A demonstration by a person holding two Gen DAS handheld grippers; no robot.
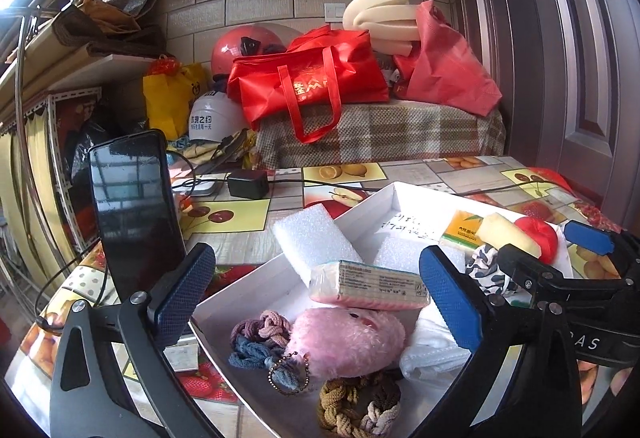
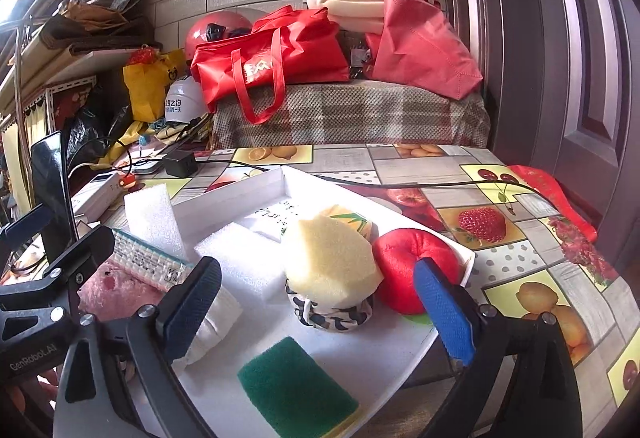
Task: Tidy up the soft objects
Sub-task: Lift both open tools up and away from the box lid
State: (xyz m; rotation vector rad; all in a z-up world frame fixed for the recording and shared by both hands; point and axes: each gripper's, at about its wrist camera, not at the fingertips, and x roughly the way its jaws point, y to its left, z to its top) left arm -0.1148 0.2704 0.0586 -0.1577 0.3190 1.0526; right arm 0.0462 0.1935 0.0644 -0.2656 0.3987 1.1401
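Note:
A white tray (image 1: 384, 198) (image 2: 256, 186) on the table holds soft things. In the left wrist view I see a pink plush (image 1: 344, 342), braided hair ties (image 1: 260, 334), a wrapped tissue pack (image 1: 368, 284), a white foam block (image 1: 316, 242) and a white cloth (image 1: 428, 350). My left gripper (image 1: 316, 310) is open and empty above them. In the right wrist view a yellow sponge (image 2: 332, 258) rests on a leopard-print roll (image 2: 332, 314), beside a red plush (image 2: 408, 258) and a green scouring pad (image 2: 296, 386). My right gripper (image 2: 320, 310) is open and empty around them.
A phone on a stand (image 1: 136, 214) stands left of the tray. A black charger (image 1: 248, 184) and its cable (image 2: 400, 184) lie behind the tray. Red bags (image 1: 308, 86), helmets and foam are piled on a covered bench (image 2: 352, 114) at the back. A door (image 2: 560, 58) is at right.

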